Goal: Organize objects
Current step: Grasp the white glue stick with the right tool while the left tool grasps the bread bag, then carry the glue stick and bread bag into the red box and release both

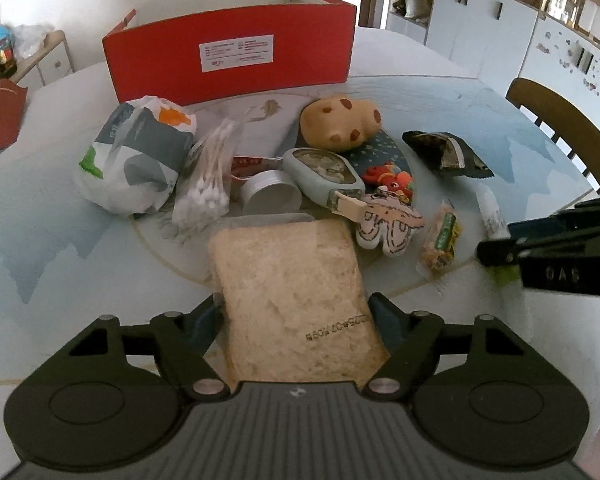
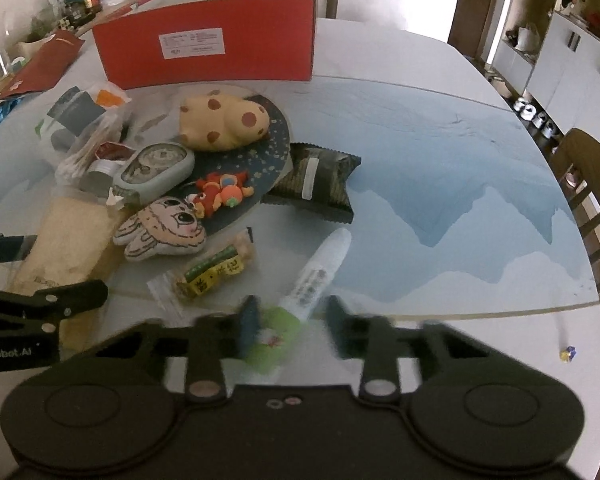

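Bread point(image 1: 296, 292) slice, one, sits between left tool point(image 1: 300, 320) fingers.

A tall red cardboard box point(image 1: 228, 60) stands toward the far edge of the round blue-patterned table point(image 1: 440, 96). Before it lies a pile of items; a wrapped bread slice point(image 1: 292, 292) lies nearest the near edge.
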`<state>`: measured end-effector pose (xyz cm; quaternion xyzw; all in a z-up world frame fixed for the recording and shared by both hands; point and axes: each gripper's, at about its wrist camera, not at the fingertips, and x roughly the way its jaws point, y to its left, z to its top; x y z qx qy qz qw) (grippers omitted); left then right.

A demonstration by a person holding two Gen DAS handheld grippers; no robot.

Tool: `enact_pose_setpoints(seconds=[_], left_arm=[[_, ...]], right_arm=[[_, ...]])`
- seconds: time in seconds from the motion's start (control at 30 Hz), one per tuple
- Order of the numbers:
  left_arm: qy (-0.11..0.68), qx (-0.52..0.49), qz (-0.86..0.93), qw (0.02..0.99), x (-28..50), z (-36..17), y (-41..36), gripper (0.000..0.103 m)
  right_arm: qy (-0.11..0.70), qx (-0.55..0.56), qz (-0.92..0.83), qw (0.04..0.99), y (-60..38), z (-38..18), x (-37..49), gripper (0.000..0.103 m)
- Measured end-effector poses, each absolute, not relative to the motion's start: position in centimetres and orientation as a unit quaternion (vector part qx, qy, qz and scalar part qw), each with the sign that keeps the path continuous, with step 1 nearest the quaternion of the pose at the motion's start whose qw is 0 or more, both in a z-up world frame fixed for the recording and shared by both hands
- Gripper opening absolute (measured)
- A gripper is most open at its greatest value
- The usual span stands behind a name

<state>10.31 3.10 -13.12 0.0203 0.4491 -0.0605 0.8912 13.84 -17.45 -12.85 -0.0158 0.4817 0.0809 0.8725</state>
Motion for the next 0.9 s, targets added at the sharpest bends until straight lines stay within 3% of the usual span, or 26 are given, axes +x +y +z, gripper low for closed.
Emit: enact_pose_setpoints(seconds=[0.07,0.9], left_arm=[[0.451,0.018,-0.061,0.890,10.2,-13.0,3.2,0.076],[0.400,-0.036,-0.055,0.914,8.0,-5.3,4.1,0.075]], right_arm=[[0.484,-0.011,0.083,0.871,-17.9,-12.7,13.7,0.017],[0.403,0.010,0.149,0.903,-20.2,-4.3,11.3,0.017]])
